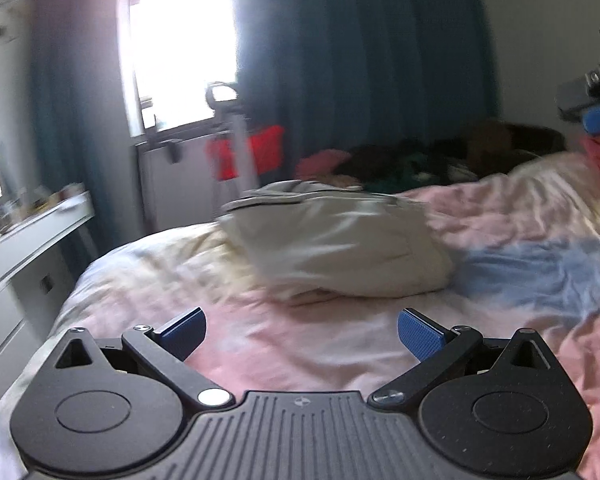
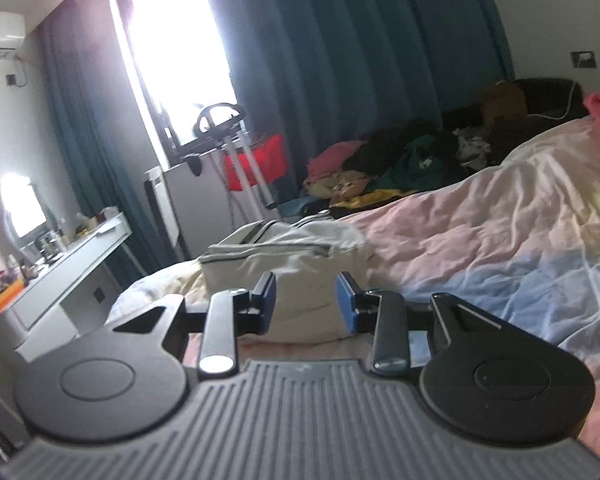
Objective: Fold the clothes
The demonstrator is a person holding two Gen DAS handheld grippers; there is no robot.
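- The left gripper (image 1: 302,330) hovered over the pink duvet (image 1: 284,344) with its blue pads wide apart and nothing between them.
- The right gripper (image 2: 306,302) was partly open, its jaws set narrower than the left's, and it too gripped nothing, though the cream garment showed in the gap behind them.
- That folded cream garment (image 1: 336,248) lay as a thick bundle near the bed's left edge, just ahead of both grippers and apart from them.
- A heap of unfolded clothes (image 2: 400,160) sat well beyond it, by the teal curtain (image 2: 360,60).
- The bundle looked soft and loosely stacked; a nudge from either gripper could likely spill its layers or push it toward the edge.
- Both views were blurred, so a hasty reach might pinch duvet along with cloth.
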